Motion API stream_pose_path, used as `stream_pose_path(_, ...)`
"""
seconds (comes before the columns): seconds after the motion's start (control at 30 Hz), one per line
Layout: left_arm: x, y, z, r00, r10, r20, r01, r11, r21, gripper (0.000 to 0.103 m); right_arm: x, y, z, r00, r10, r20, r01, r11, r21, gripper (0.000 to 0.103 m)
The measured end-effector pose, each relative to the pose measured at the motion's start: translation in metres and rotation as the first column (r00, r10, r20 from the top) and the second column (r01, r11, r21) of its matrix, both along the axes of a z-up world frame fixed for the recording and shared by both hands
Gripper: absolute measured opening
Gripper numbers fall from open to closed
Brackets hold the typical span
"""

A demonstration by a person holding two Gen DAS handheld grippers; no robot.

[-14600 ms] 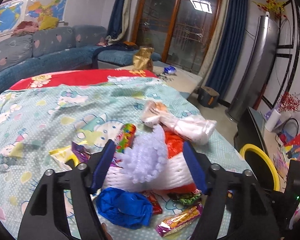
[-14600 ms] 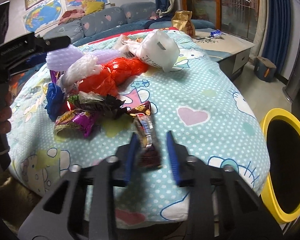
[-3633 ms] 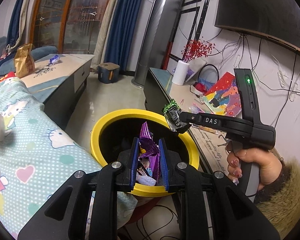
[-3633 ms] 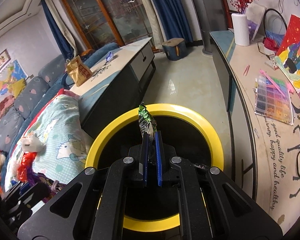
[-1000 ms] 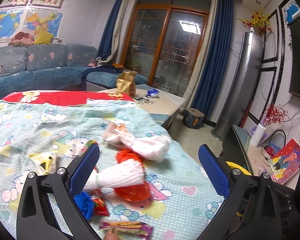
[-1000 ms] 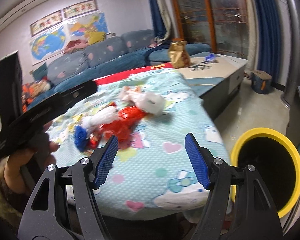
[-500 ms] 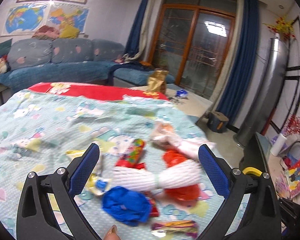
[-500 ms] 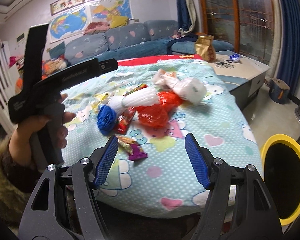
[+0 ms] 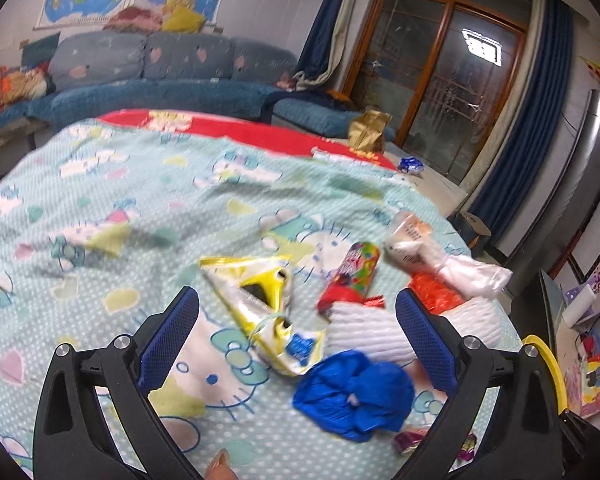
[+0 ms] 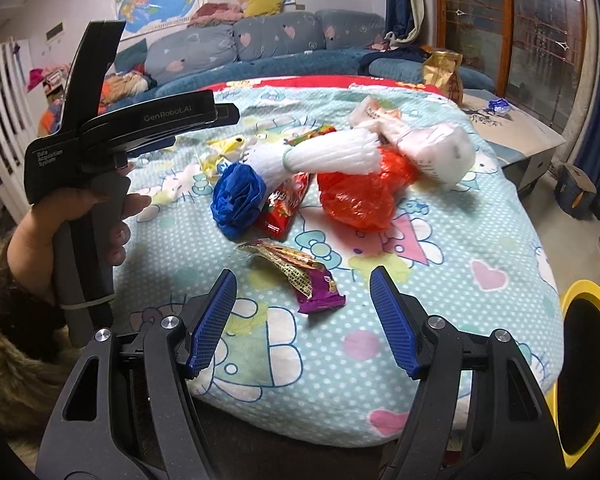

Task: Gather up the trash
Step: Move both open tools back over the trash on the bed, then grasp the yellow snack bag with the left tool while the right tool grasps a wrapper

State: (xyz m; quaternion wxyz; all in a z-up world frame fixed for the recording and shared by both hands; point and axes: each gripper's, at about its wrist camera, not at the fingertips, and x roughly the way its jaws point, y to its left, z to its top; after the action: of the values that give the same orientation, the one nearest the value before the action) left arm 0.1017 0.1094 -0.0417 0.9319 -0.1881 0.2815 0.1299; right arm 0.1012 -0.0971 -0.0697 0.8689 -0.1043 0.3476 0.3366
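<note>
Trash lies in a heap on the bedspread (image 9: 100, 200). In the left wrist view my left gripper (image 9: 298, 304) hangs open over a yellow and silver wrapper (image 9: 266, 300), with a crumpled blue bag (image 9: 354, 396) and white foam net (image 9: 364, 332) to its right. A red wrapper (image 9: 350, 276) and a white plastic bag (image 9: 448, 264) lie beyond. In the right wrist view my right gripper (image 10: 304, 284) stands open above a purple and gold snack wrapper (image 10: 300, 272). Behind it sit the blue bag (image 10: 238, 196), an orange bag (image 10: 360, 192) and the foam net (image 10: 320, 156). Neither gripper holds anything.
A yellow-rimmed black bin (image 10: 588, 364) stands on the floor at the bed's right edge. A hand holds the left gripper's handle (image 10: 88, 216) at the left of the right wrist view. A sofa (image 9: 140, 76) runs behind the bed, a low cabinet (image 10: 512, 132) to the right.
Both grippers have come down and closer to the trash heap, staying open. The left view has swung left, so the yellow wrapper now lies between its fingers.
</note>
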Motion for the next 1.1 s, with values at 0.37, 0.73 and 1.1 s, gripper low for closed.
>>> stream_pose_path(0.37,0.007,0.024,-0.036,0.998,0.006,-0.062,-0.017,0.986,-0.164,0.073,0.014,0.020,-0.021,0.999,0.024,-0.034,-0.026,0.998,-0.050,0.061)
stream_pose_path(0.73,0.011,0.026,-0.050,0.998,-0.035,-0.053,0.020,0.968,-0.251,0.042,0.017,0.022,-0.033,0.998,0.040,-0.045,-0.041,0.998,-0.042,0.030)
stream_pose_path(1.1,0.001,0.028,-0.039,1.000,-0.012,-0.003,0.011,0.972,-0.237,0.031,0.010,0.012,-0.028,0.997,0.062,-0.051,-0.063,0.998,-0.010,0.021)
